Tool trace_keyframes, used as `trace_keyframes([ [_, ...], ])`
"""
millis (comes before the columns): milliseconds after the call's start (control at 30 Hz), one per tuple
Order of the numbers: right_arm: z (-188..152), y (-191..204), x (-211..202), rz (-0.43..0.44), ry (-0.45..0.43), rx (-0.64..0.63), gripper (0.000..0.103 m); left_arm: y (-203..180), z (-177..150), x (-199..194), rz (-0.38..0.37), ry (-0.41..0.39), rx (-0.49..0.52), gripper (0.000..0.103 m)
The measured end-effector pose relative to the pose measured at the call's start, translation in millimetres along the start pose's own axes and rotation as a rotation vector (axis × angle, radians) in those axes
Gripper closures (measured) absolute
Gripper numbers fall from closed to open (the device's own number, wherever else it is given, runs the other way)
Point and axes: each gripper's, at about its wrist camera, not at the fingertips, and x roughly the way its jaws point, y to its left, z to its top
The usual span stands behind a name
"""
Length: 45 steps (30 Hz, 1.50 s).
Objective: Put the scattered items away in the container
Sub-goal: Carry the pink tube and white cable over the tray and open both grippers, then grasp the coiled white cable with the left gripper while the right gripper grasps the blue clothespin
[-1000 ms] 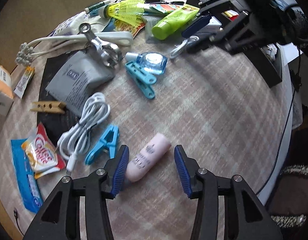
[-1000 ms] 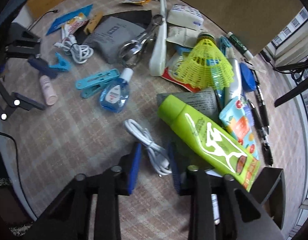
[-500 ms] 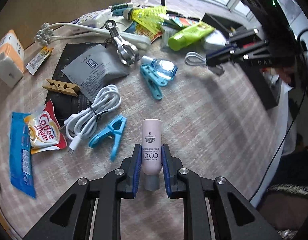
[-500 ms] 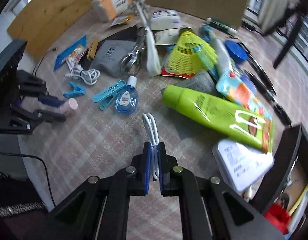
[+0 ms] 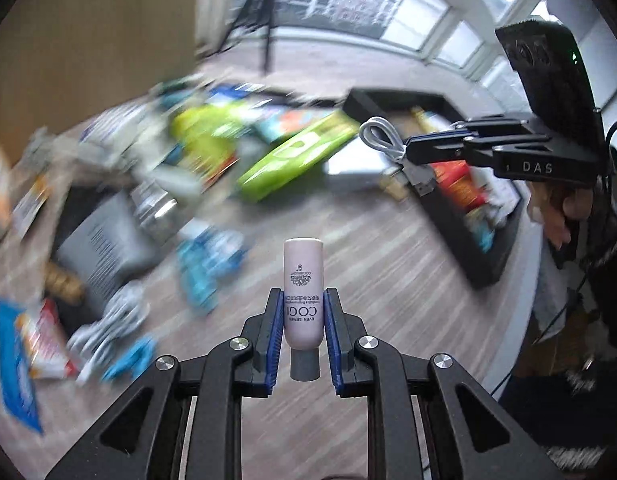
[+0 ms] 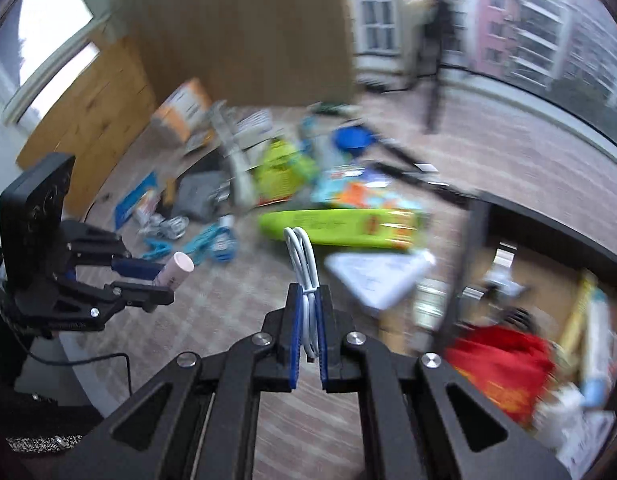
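Showing both carried items lifted clear of the bench (image 5: 388, 280), with the cluttered background blurred. Black container (image 5: 480, 256): open tray at the 3 o'clock side of the left wrist view, already holding several packets; rigid walls, so items can probably be dropped in from above. Green tube (image 5: 296, 156): the largest loose item left on the bench, at 12 o'clock from the left gripper; likely soft-walled and best taken across its middle. Left gripper (image 5: 303, 330): jaws clamped on the small pink bottle (image 5: 303, 280), which stands upright, cap end down between the blue pads. The bottle is judged light, stiff and smooth-skinned, so it may slip; the hold sits on its lower half, close to the cap. Right gripper (image 6: 307, 334): jaws nearly together, pinching the white cable (image 6: 304, 268) near one end of its coil. The loop juts out toward 12 o'clock past the fingertips, and in the left wrist view the plug end dangles beside the container's rim. The cable is judged very light and limp, and a loose end could snag on the wall.
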Motion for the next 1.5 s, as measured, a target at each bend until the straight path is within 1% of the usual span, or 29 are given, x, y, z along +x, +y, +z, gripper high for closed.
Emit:
trace_keyframes([
  [67,-8,-26,-21,-0.047,-0.031,0.059,0.096,-17,20,7,-0.04,-0.015,0.019,0.085],
  [100,-13,-40,-31,-0.076,-0.047,0.095,0.096,-26,26,3,-0.051,-0.026,0.029,0.085],
  [133,-18,-55,-40,-0.101,-0.06,0.13,0.096,-38,38,6,-0.068,-0.033,0.045,0.085],
  [267,-40,-106,-76,-0.189,-0.097,0.241,0.096,-79,83,29,-0.1,-0.055,0.117,0.085],
  [433,-71,-145,-110,-0.26,-0.118,0.334,0.096,-132,128,46,-0.128,-0.065,0.21,0.084],
  [467,-76,-149,-115,-0.256,-0.124,0.341,0.096,-143,136,50,-0.132,-0.074,0.222,0.082],
  [500,-81,-152,-120,-0.251,-0.131,0.339,0.095,-152,142,53,-0.131,-0.079,0.23,0.074],
  [533,-84,-152,-124,-0.27,-0.147,0.342,0.092,-160,149,55,-0.117,-0.077,0.23,0.044],
  [567,-86,-152,-130,-0.307,-0.166,0.352,0.078,-167,153,56,-0.109,-0.095,0.227,0.033],
  [600,-88,-152,-136,-0.339,-0.194,0.356,0.062,-171,155,52,-0.114,-0.13,0.23,0.034],
  [633,-89,-151,-142,-0.358,-0.225,0.355,0.056,-175,156,49,-0.117,-0.158,0.24,0.034],
  [667,-90,-149,-148,-0.378,-0.257,0.353,0.052,-176,156,47,-0.102,-0.171,0.243,0.035],
  [700,-91,-148,-153,-0.388,-0.269,0.353,0.052,-176,156,47,-0.094,-0.171,0.246,0.035],
  [833,-87,-142,-157,-0.369,-0.292,0.341,0.051,-163,149,39,-0.074,-0.16,0.23,0.036],
  [900,-82,-139,-153,-0.347,-0.294,0.337,0.051,-150,144,33,-0.071,-0.16,0.201,0.036],
  [1000,-72,-126,-140,-0.316,-0.277,0.296,0.051,-129,132,23,-0.057,-0.169,0.159,0.036],
  [1100,-61,-110,-123,-0.289,-0.25,0.245,0.051,-112,116,14,0.007,-0.167,0.154,0.036],
  [1133,-57,-105,-117,-0.277,-0.243,0.231,0.051,-104,109,10,0.02,-0.17,0.138,0.037],
  [1233,-45,-88,-102,-0.244,-0.226,0.192,0.051,-77,95,-4,0.042,-0.181,0.073,0.037],
  [1333,-33,-66,-85,-0.208,-0.209,0.144,0.051,-41,76,-22,0.095,-0.193,-0.001,0.038],
  [1400,-25,-49,-71,-0.165,-0.191,0.114,0.051,-18,61,-31,0.129,-0.196,-0.042,0.038],
  [1500,-15,-24,-46,-0.101,-0.151,0.078,0.051,21,33,-44,0.192,-0.176,-0.104,0.04],
])
